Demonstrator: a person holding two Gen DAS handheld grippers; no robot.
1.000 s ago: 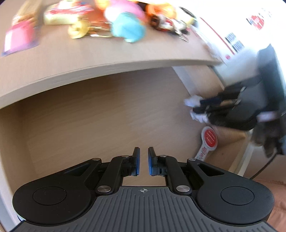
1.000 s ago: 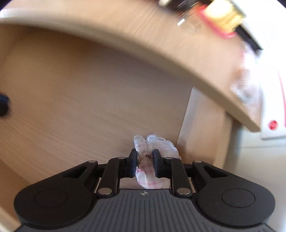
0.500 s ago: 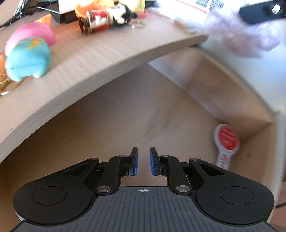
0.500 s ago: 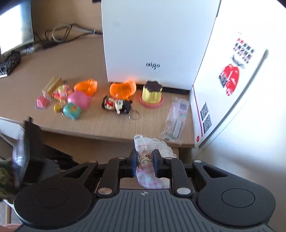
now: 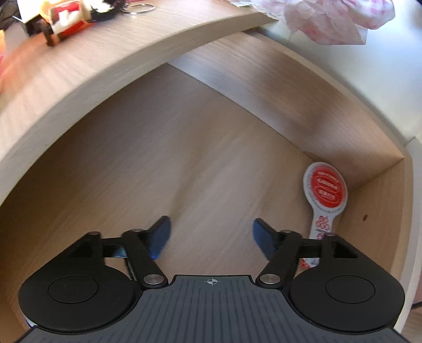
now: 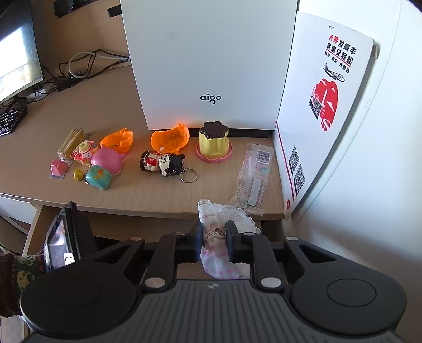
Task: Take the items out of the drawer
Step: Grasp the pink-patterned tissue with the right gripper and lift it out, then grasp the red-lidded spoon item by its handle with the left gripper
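My left gripper hangs inside the open wooden drawer, its jaws opening with nothing between them. A small white paddle with a red round label lies in the drawer's right corner, to the right of the right finger. My right gripper is shut on a pink-and-white lacy pouch, held above the front edge of the desk. The same pouch shows at the top right of the left wrist view.
On the desk lie a doll keychain, orange shell halves, a yellow pudding toy, a clear packet, pink and teal toys. A white aigo box and a printed board stand behind. A monitor is far left.
The left jaws have spread wide from nearly shut, and the gripper has moved closer to the drawer's right corner. The right gripper with the pouch has risen from the drawer to desk level.
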